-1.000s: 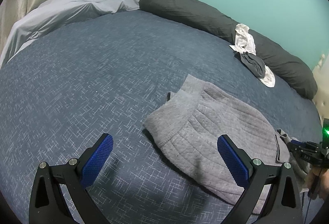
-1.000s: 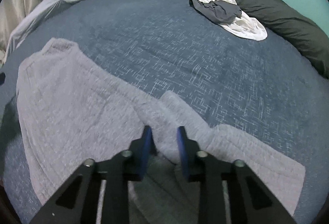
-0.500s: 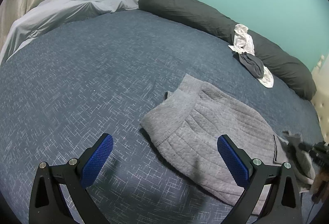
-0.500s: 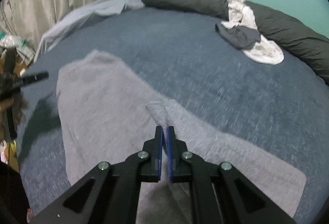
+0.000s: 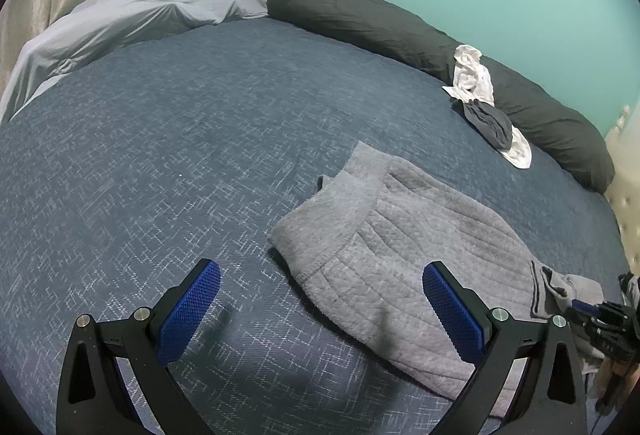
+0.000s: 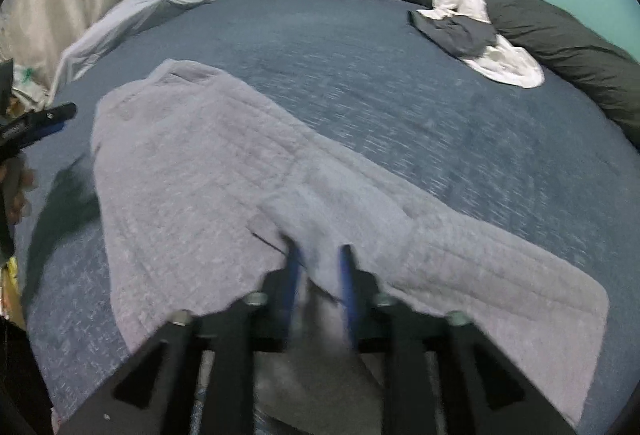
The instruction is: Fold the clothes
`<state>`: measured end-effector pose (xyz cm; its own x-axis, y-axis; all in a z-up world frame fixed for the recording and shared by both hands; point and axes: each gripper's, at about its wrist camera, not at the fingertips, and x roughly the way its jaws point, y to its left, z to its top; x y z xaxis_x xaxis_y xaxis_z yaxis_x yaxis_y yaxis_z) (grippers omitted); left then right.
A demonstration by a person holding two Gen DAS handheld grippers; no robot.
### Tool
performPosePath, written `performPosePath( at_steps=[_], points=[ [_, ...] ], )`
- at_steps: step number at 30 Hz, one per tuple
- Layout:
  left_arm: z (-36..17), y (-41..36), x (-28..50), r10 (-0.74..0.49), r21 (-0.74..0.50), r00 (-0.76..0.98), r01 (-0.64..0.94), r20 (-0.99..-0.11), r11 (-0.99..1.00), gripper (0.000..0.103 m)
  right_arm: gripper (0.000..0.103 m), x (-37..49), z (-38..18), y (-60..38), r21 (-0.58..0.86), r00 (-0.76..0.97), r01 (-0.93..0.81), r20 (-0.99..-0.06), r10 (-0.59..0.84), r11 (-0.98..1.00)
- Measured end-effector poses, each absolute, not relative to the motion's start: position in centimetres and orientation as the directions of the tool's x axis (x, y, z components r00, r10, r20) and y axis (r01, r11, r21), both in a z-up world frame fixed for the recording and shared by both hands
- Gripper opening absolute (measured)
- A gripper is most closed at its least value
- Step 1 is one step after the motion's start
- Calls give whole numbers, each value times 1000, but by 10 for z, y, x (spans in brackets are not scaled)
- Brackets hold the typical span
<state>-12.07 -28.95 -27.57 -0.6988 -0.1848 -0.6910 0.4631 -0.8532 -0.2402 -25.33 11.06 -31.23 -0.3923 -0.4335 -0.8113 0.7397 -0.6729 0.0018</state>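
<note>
A grey quilted garment (image 5: 404, 259) is lying spread on the blue bed (image 5: 168, 139), one part reaching toward the right gripper (image 6: 319, 277). That gripper's jaws are sitting slightly apart around a raised ridge of the cloth; motion blur is hiding whether they are pinching it. The left gripper (image 5: 320, 305) is hovering over the garment's near hem, jaws wide apart. A clean fold likely needs a secure pinch and the hem kept flat. Other clothes (image 6: 476, 31) are lying against the dark bolster (image 5: 400, 31).
</note>
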Motion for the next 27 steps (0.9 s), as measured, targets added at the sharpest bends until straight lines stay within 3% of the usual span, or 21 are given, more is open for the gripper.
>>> performPosePath(
  at_steps=[2, 4, 16, 19, 27],
  points=[
    [-275, -290, -120, -185, -242, -699, 464, -690, -852, 103, 49, -250, -313, 112, -17, -410, 727, -812, -415, -687],
    [-275, -290, -119, -186, -242, -700, 465, -689, -852, 103, 55, -247, -313, 114, -35, -428, 713, -813, -395, -700],
    [-275, -295, -117, -191, -246, -699, 475, -689, -845, 103, 56, -252, -348, 87, -301, -523, 723, -826, -209, -621],
    [-275, -296, -116, -193, -248, -699, 476, -688, -844, 103, 34, -258, -343, 95, -275, -526, 707, -821, -224, -652],
    [-275, -298, -115, -196, -251, -699, 483, -688, -839, 103, 15, -260, -323, 102, -266, -555, 697, -789, -265, -666]
  ],
)
